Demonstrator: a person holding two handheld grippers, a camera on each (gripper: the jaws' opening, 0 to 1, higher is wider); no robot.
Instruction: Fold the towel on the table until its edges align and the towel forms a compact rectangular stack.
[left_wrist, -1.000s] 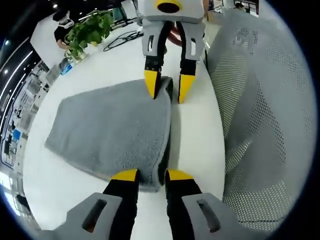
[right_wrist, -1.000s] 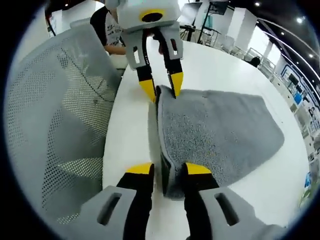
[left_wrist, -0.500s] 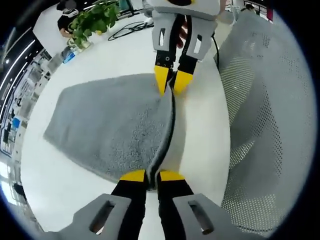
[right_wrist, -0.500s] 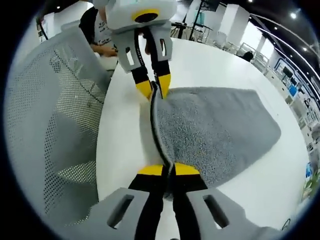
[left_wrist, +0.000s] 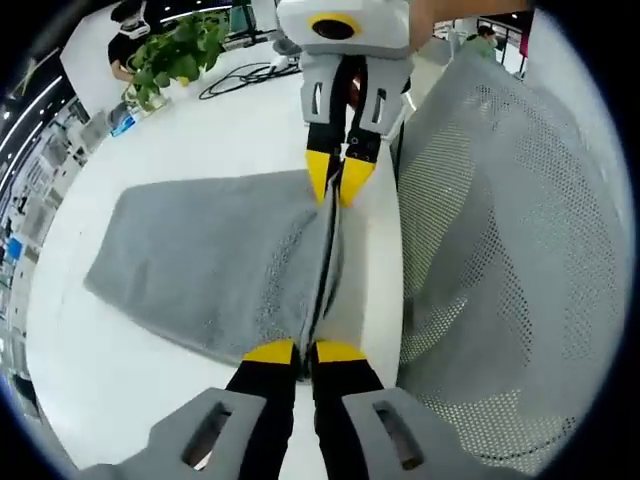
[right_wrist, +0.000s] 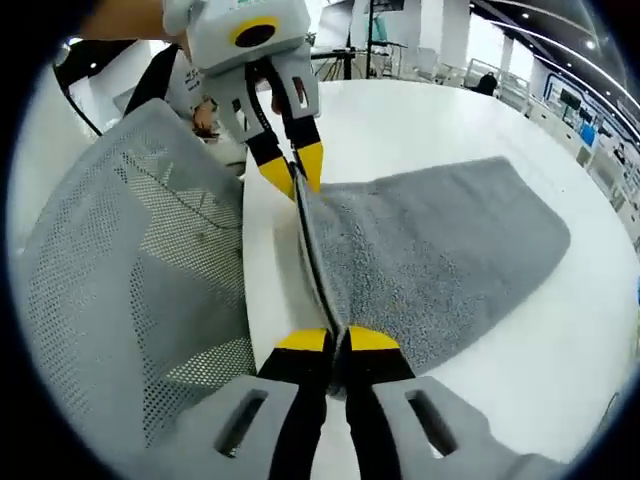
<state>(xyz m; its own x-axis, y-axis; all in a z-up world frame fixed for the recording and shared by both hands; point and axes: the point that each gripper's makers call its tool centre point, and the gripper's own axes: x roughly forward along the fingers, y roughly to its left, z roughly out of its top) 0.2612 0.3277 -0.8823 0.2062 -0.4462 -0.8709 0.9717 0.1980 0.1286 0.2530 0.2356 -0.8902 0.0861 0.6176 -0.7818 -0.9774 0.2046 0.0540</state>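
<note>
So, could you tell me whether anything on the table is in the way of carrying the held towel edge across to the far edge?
Nothing visible is. The left gripper and right gripper are shut on the near edge of the towel; the towel lies bare, as does the white table beyond. The plant stands well off.

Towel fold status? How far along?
Done: the towel already lies doubled on the table. In hand: the left hand-held gripper and right hand-held gripper each pinch a corner of the edge beside the mesh chair, lifting it taut. Left: carry that edge across, align, flatten.
</note>
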